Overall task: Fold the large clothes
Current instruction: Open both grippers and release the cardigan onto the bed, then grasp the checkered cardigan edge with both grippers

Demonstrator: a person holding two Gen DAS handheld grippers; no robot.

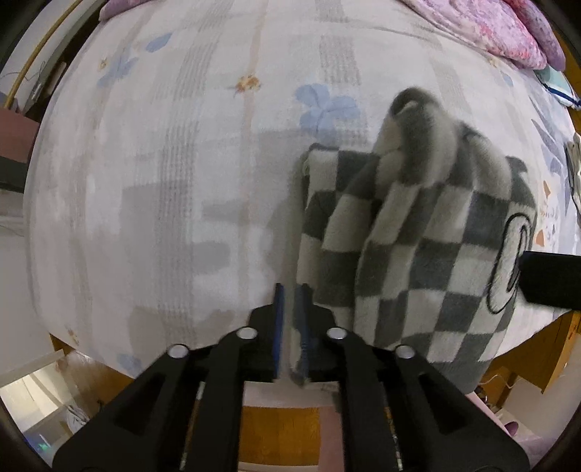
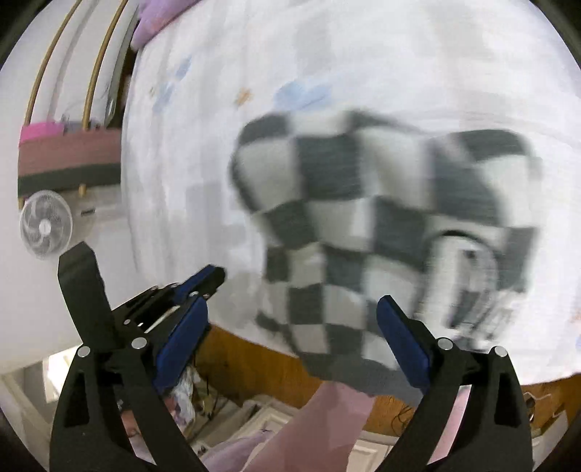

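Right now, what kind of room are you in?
Probably a bedroom. There's a big bed with a flowery sheet, a purple quilt bunched at its far end, and a checkered garment lying on it.

Home bedroom (floral bedsheet point(image 1: 181, 163))

A fuzzy grey-and-white checkered garment point(image 1: 410, 232) lies loosely folded near the bed's edge, one bunched part draped over its top, hem overhanging.

Black left gripper point(image 1: 290, 301), right gripper point(image 2: 292, 308): blue-padded fingers point(image 2: 399, 341), silver screws.
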